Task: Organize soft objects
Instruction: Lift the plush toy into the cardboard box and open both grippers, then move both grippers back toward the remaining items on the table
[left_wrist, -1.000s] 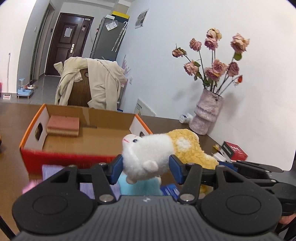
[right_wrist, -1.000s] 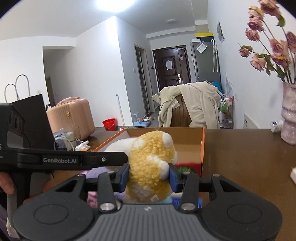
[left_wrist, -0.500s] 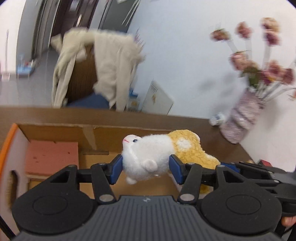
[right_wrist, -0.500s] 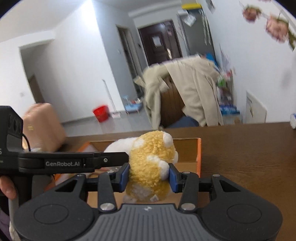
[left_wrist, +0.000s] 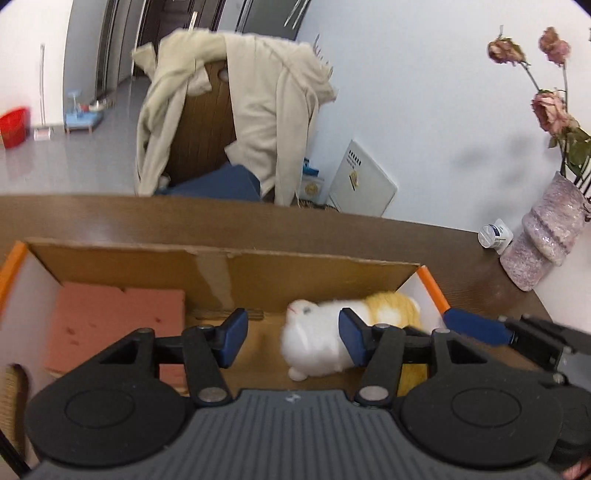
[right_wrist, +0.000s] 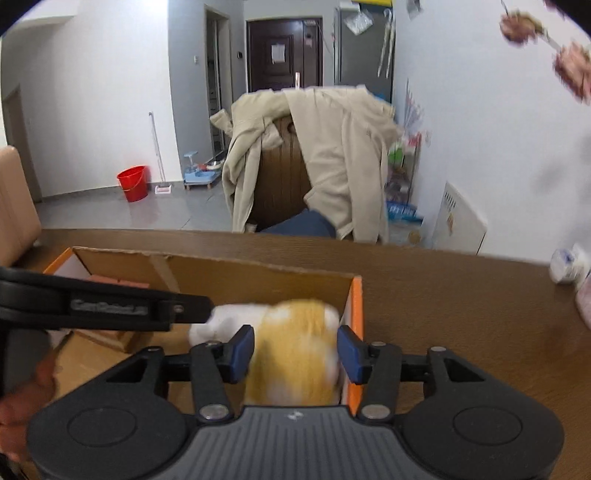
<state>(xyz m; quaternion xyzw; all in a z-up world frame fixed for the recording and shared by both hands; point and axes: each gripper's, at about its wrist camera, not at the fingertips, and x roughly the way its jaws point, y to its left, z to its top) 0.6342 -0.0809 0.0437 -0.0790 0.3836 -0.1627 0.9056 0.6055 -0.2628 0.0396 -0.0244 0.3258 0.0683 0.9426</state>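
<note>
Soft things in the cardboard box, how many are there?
2. The white and yellow plush toy lies at the right end of the cardboard box; the pink sponge block sits at the left end. More may hide behind the grippers.

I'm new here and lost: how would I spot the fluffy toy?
Find the orange-edged cardboard box on the brown table. The plush toy lies at its right end, fluffy white and yellow, unlike the flat pink sponge at the left.

Left gripper (left_wrist: 290, 332) above box (left_wrist: 221, 266) — jaws apart, plush (left_wrist: 317, 343) beside the right pad; sponge (left_wrist: 110, 325) at box's left end.
</note>
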